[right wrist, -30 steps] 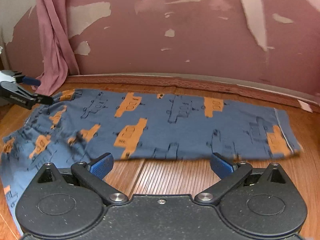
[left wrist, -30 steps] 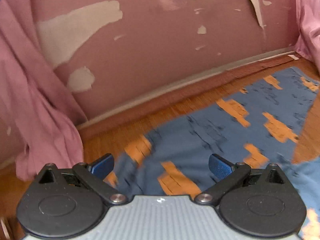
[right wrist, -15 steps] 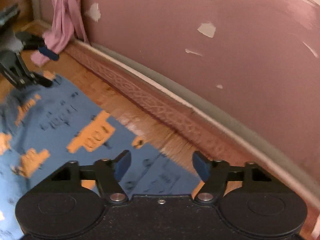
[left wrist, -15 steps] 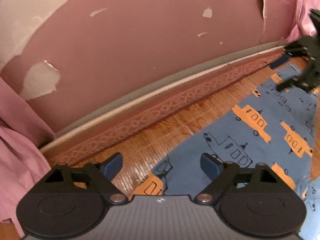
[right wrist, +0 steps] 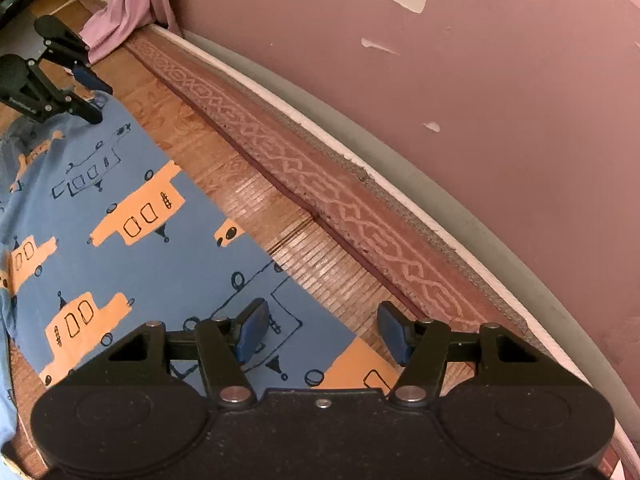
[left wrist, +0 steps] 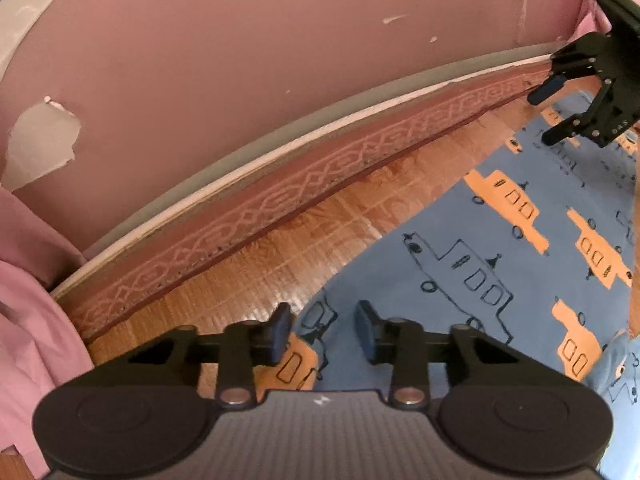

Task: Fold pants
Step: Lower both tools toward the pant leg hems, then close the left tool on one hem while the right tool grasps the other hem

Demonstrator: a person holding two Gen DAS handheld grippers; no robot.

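Along the far edge of the pants (left wrist: 500,248), in the view from my left wrist, my left gripper (left wrist: 323,334) hung low over one corner of the cloth. Its jaws stood part open with nothing between them; the left blue pad (left wrist: 280,332) lay over bare wood just beside the fabric edge and the right pad over the blue cloth. The pants lay flat on the wooden floor (left wrist: 256,276), blue with orange and outlined vehicles, running from the near middle toward the far right. Beyond the strip of bare floor ran a patterned border (left wrist: 280,204) and a pale baseboard, then the pink wall (left wrist: 280,60) with patches of peeled paint. A pink cloth (left wrist: 28,300) hung at the left edge. At the far right my right gripper (left wrist: 544,114) showed small, its jaws apart over the far end of the pants.

From the right wrist, my right gripper (right wrist: 322,330) sat low over the other end of the pants (right wrist: 132,248). Its jaws stood wide open and empty: the left pad over the blue fabric, the right pad (right wrist: 394,330) over bare floor (right wrist: 296,248) beside the cloth's edge. An orange vehicle print lay just under the gap. The pants stretched away to the far left, flat along the floor, with the patterned border (right wrist: 360,216) and wall (right wrist: 480,100) to the right. At the far left my left gripper (right wrist: 94,98) hovered at the other end, jaws parted, near the pink cloth (right wrist: 124,4) bunched against the wall.
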